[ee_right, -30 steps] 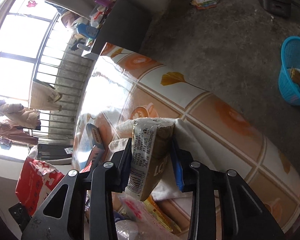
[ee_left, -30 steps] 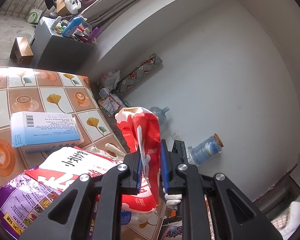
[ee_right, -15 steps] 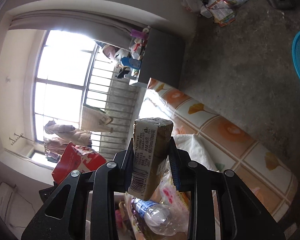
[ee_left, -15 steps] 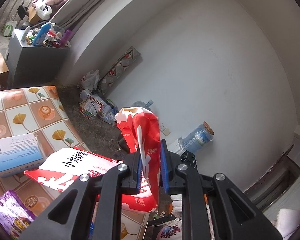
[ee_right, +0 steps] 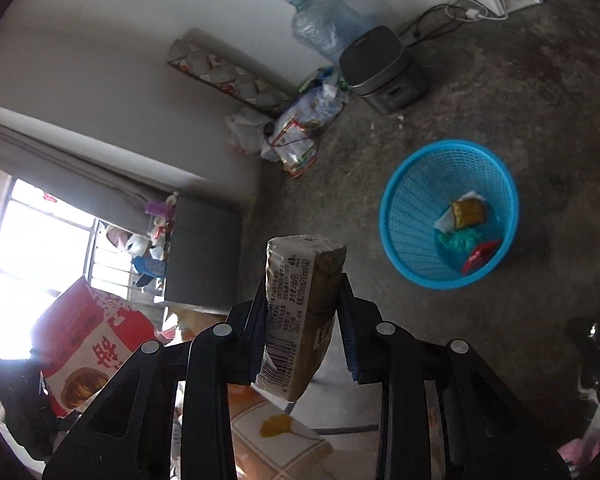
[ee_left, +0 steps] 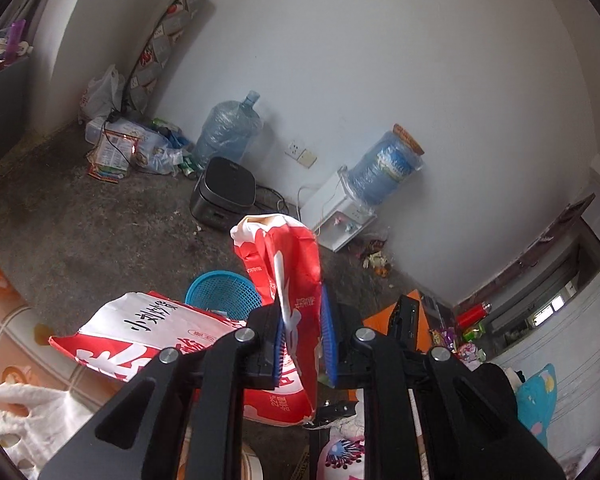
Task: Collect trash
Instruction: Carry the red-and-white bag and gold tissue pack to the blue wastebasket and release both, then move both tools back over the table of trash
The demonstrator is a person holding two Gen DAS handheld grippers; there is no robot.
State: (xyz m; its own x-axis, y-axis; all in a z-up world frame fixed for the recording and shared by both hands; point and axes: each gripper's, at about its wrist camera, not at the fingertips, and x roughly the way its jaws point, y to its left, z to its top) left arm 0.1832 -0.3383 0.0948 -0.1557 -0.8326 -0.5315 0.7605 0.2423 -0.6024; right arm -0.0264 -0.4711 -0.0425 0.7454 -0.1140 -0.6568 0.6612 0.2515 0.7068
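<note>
Left gripper [ee_left: 303,340]: clamped on a red bag [ee_left: 284,280], blue pads pressing both faces, the bag standing up out of the jaws above the floor.
Red bag: looks empty, light and crinkly; it probably folds under pressure, so a pinch across the flat middle suits it.
Right gripper [ee_right: 304,328]: closed on a brown carton [ee_right: 300,312], gripped around its middle with the top end clear above the fingers.
Brown carton: seems stiff-sided but crushable, likely light; its film may be slick, so a mid-body hold looks safest.
Blue basket [ee_right: 404,200]: on the concrete floor, ahead and right of the carton, already holding a few scraps; wide open mouth.
Edges: the table [ee_right: 284,440] corner sits just below the right gripper.
Room: bare floor around the basket; a black cooker [ee_right: 384,68] and water jug [ee_right: 324,20] stand well apart near the wall.
</note>
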